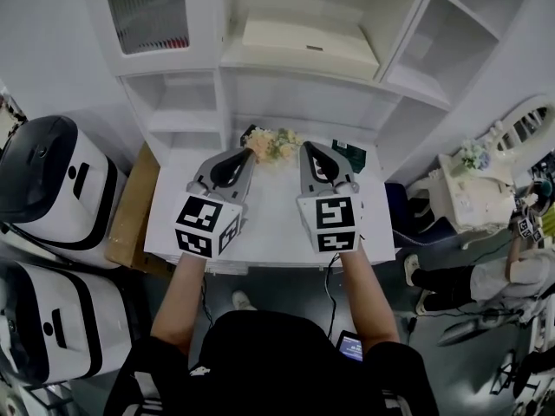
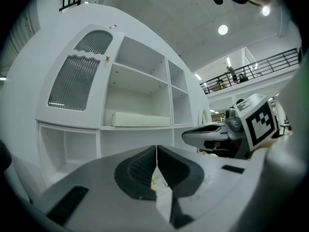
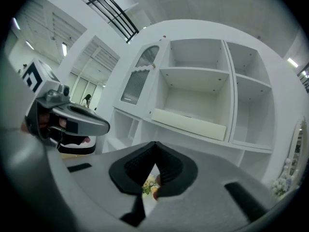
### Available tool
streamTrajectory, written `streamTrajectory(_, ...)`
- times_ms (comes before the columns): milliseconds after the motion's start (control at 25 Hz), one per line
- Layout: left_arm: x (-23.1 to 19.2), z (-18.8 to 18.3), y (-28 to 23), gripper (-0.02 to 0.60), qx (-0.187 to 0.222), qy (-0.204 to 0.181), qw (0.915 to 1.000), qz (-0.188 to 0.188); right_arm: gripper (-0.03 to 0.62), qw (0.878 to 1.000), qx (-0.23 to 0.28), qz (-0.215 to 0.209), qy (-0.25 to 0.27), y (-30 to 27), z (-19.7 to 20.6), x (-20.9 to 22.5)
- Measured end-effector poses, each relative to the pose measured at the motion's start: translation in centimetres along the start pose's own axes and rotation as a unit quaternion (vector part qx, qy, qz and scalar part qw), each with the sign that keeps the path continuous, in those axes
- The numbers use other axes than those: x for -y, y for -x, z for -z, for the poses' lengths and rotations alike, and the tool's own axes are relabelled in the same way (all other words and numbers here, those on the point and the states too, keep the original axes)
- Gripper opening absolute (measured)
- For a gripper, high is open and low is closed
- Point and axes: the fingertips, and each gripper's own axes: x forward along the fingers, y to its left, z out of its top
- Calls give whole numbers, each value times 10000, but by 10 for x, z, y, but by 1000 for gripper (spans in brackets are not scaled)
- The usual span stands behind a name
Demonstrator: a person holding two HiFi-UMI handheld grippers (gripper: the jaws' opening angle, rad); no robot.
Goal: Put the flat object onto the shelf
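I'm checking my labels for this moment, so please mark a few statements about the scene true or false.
1. The left gripper and the right gripper are both shut and empty. True.
2. Flowers sit on the table just beyond the gripper tips. True.
3. The flat cream box lies on the table. False: it lies on a shelf of the white shelf unit.
4. The ribbed-glass door is at the shelf unit's right. False: it is at the upper left.
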Motion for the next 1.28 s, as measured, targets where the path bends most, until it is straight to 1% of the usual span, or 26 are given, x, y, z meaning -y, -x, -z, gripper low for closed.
streamTrajectory(840,72,-5,47,8,-48,-99,9999,-63,0,9993,237,-197,-211,85,-2,-9)
streamTrajectory(1280,86,-10,75,8,-10,-151,9996,-222,0,9985,347,-364,-218,109,-7,-26)
